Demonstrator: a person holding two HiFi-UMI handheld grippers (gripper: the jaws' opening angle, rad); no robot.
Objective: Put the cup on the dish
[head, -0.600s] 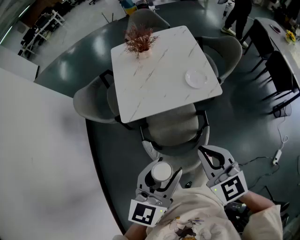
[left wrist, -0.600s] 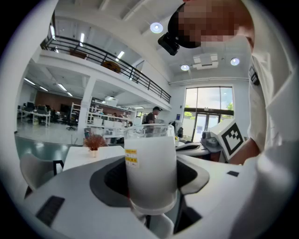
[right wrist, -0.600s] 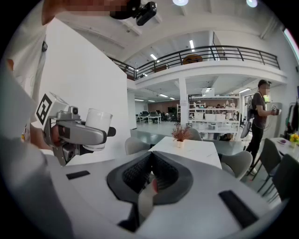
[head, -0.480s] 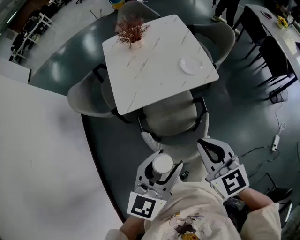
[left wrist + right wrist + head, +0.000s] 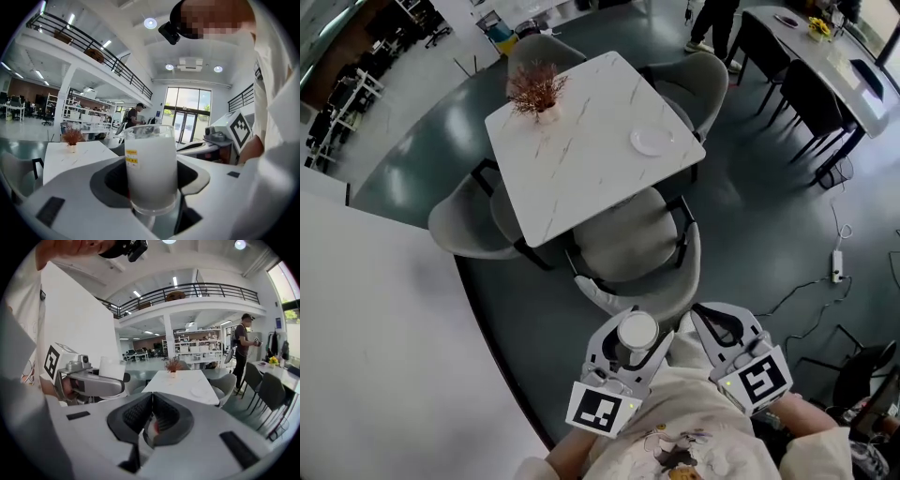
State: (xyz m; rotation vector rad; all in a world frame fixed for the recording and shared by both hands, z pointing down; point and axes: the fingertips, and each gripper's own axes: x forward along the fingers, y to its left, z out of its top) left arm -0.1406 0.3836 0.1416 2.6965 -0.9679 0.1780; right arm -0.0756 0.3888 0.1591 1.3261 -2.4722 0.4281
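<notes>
Far off, the counter (image 5: 572, 178) carries the dish (image 5: 652, 141); my left hand-held gripper (image 5: 635, 343) clasps the cup (image 5: 637, 329) low, glass I judge slick and breakable, while the right hand-held gripper (image 5: 724, 323) is closed, empty.

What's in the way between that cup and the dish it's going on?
A grey chair stands at the table's near edge, between the cup in the left gripper and the dish. On the table nothing lies before the dish; the plant stands off at the far corner.
</notes>
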